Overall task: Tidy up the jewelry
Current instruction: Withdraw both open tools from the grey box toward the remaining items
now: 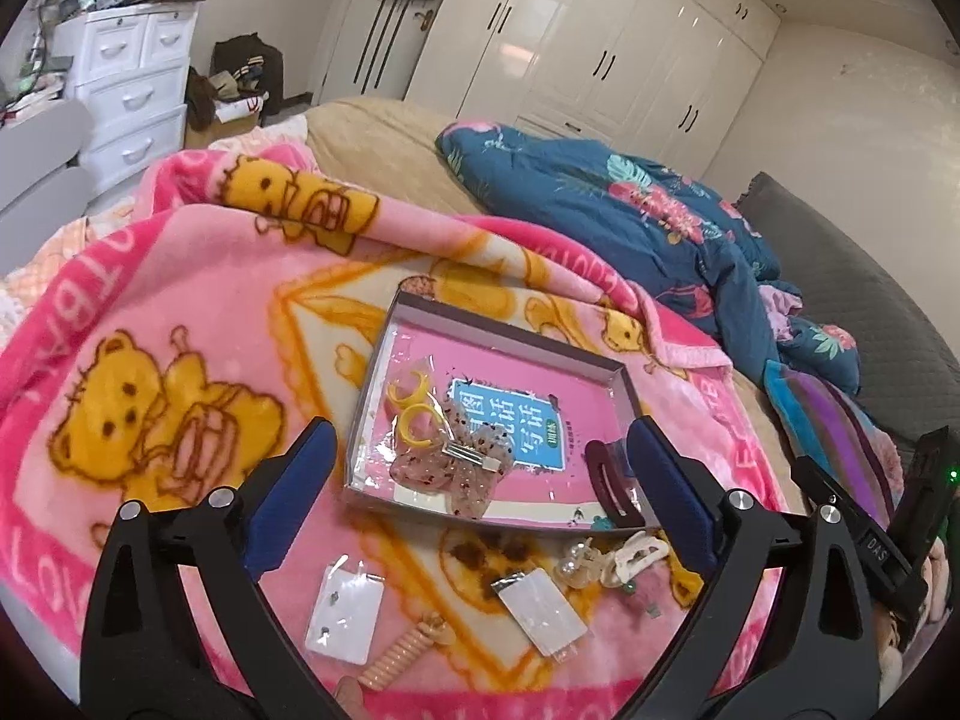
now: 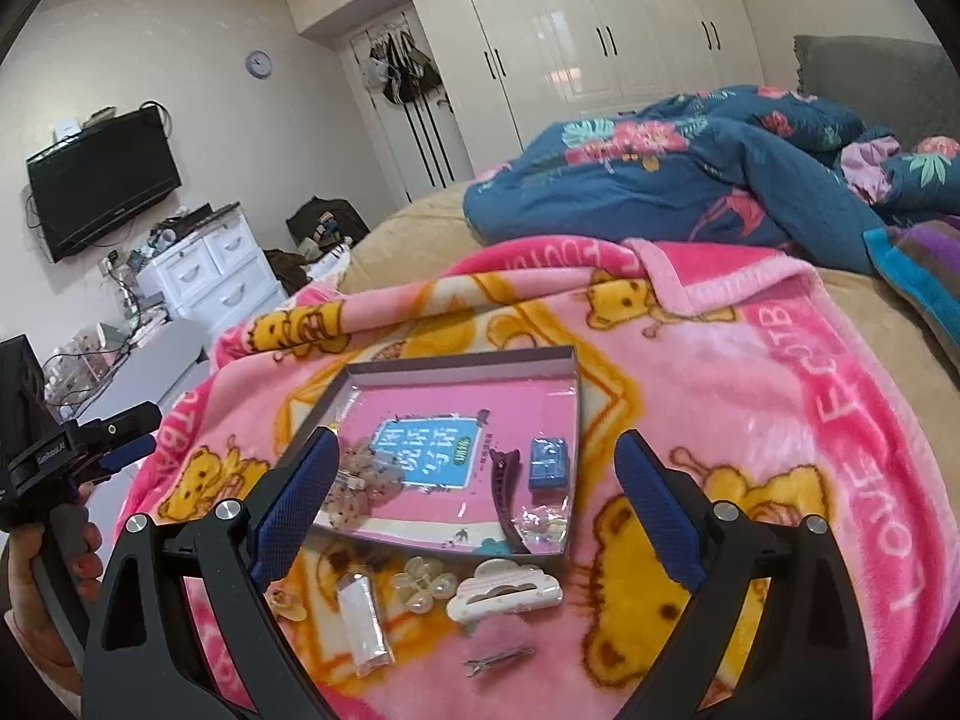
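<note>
Pink bear-print blanket covers the bed under both my claws. My left gripper is spread wide with nothing between its pads; nearest below it lie two earring cards and a white hair claw. Just ahead sits the shallow box (clips and yellow rings inside). My right gripper also gapes empty, a silver clip under it, the box beyond.
</note>
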{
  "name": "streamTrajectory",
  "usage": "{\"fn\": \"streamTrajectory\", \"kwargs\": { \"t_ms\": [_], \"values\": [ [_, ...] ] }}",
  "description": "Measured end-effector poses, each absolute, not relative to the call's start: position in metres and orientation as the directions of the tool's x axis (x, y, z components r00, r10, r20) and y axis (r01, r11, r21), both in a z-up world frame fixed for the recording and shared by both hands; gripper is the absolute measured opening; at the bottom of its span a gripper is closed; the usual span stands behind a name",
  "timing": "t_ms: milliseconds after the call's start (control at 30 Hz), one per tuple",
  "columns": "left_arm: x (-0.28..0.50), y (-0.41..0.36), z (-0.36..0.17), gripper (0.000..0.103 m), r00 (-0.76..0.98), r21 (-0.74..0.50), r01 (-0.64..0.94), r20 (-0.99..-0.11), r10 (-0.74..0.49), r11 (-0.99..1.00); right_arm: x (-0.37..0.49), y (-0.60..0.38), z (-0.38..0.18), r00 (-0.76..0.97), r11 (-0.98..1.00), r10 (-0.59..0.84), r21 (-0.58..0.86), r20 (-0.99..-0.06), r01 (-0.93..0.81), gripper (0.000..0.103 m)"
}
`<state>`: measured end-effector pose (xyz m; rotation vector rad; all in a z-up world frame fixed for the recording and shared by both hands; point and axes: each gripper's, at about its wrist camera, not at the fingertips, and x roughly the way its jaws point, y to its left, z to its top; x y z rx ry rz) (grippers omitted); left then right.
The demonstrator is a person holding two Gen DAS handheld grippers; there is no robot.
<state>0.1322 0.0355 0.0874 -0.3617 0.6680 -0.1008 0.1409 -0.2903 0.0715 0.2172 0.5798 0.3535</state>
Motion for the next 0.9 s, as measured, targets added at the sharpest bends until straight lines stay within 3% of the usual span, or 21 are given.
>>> {"fn": "streamTrajectory", "kwargs": {
  "t_ms": [367,900],
  "values": [
    [0.108,0.034,0.091,0.091,0.777,-0.369,-0.015,-0.589,-0.221,0.929,0.114,-0.287,0.090,0.779,0.904,0.422,0.287,-0.464,-0.318,0.092],
    [0.085,0.018,0.071,0.091,0.745,-0.352,-0.007,-0.626,-0.230,0.936,0.088,-0.284,0.071,0.739,0.899,0.438,0.245,-0.512,-0.363,0.092]
  ]
}}
